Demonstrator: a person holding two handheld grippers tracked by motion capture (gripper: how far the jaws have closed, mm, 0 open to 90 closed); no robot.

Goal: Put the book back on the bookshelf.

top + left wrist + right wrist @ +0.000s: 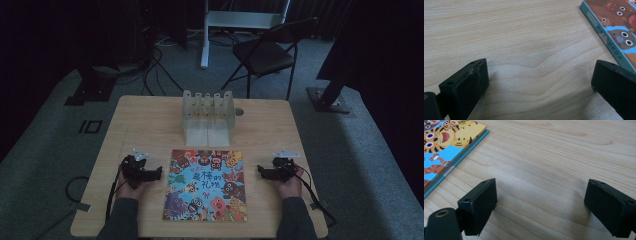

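Both grippers are resting wide open, holding nothing: left gripper, right gripper. The picture book is lying flat between them on the counter. Judgement: approach the book's edges low, sliding one jaw under the cover.

The high view is dim and a bit soft. The room behind the desk is almost black, and the floor looks grey and dull. The book is the brightest thing there. The two gripper views are much brighter and even. The wood grain looks sharp. Soft shadows lie under the black jaws, whose near ends blur.
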